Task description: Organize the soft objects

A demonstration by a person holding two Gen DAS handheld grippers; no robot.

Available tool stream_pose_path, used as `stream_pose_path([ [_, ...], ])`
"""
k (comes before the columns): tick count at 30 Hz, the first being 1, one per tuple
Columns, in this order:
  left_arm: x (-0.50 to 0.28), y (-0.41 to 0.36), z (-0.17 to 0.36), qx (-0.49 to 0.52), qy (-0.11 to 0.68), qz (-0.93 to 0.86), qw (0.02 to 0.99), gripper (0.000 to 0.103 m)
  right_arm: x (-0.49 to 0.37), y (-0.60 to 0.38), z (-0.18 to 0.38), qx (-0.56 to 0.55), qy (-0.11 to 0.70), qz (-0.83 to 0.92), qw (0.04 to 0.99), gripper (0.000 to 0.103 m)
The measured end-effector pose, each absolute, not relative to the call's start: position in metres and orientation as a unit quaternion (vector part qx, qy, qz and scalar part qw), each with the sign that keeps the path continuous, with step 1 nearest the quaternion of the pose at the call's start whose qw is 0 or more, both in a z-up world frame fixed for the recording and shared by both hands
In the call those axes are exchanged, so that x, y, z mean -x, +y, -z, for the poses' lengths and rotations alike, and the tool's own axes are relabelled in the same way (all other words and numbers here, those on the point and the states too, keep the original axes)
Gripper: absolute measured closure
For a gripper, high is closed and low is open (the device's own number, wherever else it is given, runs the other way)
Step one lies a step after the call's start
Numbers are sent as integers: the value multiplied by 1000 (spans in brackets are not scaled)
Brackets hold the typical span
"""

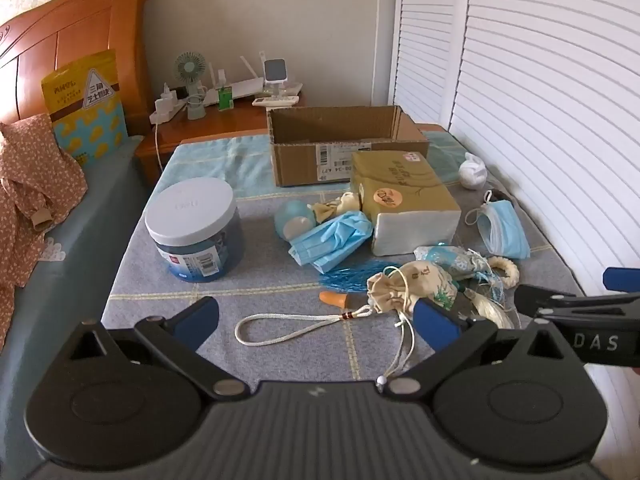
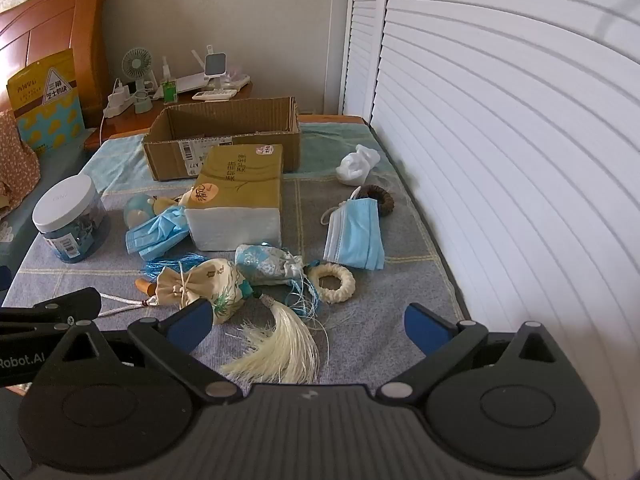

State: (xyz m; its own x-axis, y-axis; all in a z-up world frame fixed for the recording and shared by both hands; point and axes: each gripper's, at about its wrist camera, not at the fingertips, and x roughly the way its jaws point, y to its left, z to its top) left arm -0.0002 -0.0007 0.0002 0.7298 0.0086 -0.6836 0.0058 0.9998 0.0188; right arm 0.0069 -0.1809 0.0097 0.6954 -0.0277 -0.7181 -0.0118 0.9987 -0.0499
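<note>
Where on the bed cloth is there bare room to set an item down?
Bare: between the jar and the masks, and right of the ring toward the shutters. Crowded: sachets and tassels below the tissue pack.

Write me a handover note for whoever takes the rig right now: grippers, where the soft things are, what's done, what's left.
Left gripper: jaws open, empty, above the white cord loop.
Right gripper: jaws open, empty, above the cream tassel.
Cardboard box at the back looks empty.
Still on the cloth: cream sachet, blue sachet, two blue masks, cream ring, tissue pack.
Done: apparently nothing boxed.
Left: presumably everything.
</note>
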Motion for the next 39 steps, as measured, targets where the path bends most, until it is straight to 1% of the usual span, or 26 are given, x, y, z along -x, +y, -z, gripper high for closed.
stream_pose_path([
  [39,2,1,-5,-4,365,2,931,1,-6,-181,-11,26,387,5,922,0],
])
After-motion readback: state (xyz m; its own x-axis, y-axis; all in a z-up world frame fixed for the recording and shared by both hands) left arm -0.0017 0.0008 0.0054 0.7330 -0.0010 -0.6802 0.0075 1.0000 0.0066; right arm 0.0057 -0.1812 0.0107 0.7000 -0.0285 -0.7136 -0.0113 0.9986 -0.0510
